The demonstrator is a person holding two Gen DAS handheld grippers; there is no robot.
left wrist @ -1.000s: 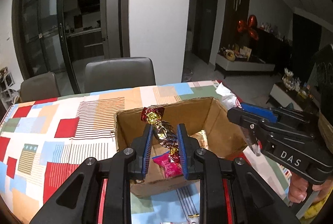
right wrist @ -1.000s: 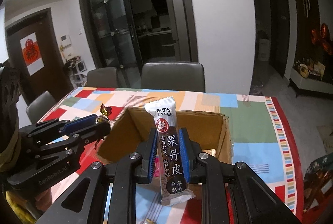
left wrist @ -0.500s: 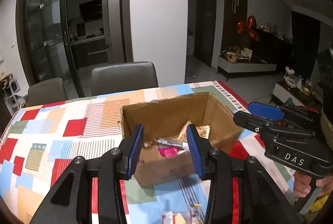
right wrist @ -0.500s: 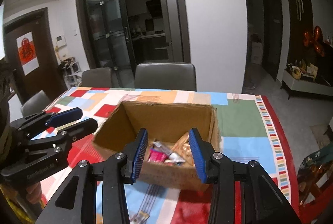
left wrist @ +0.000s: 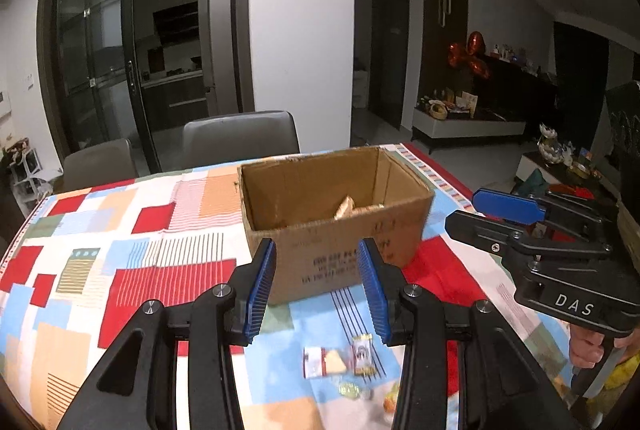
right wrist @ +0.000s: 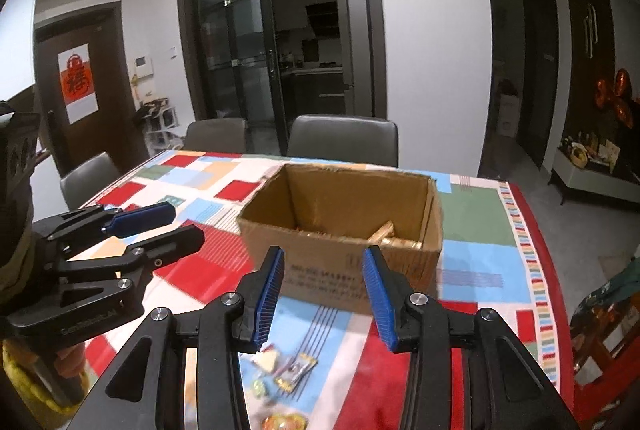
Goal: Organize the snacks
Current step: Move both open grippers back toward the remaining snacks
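Note:
An open cardboard box (left wrist: 336,226) (right wrist: 344,230) stands on the patchwork tablecloth, with gold-wrapped snacks (right wrist: 394,236) showing inside. My left gripper (left wrist: 318,282) is open and empty, held short of the box's near wall. My right gripper (right wrist: 326,288) is open and empty too, also on the near side of the box. Each gripper appears in the other's view: the right one (left wrist: 496,212) at the right edge, the left one (right wrist: 160,226) at the left edge. Small wrapped snacks (left wrist: 340,356) (right wrist: 286,364) lie loose on the cloth below the fingers.
Grey chairs (left wrist: 240,140) (right wrist: 342,140) stand behind the table's far edge. The table's right edge (right wrist: 532,250) runs along a striped border, with floor beyond. A hand (left wrist: 586,348) grips the right tool's handle.
Both grippers let go of their snacks over the box: the foil candy and the white bar dropped in. Both then drew back toward the near side, and loose snacks came into view.

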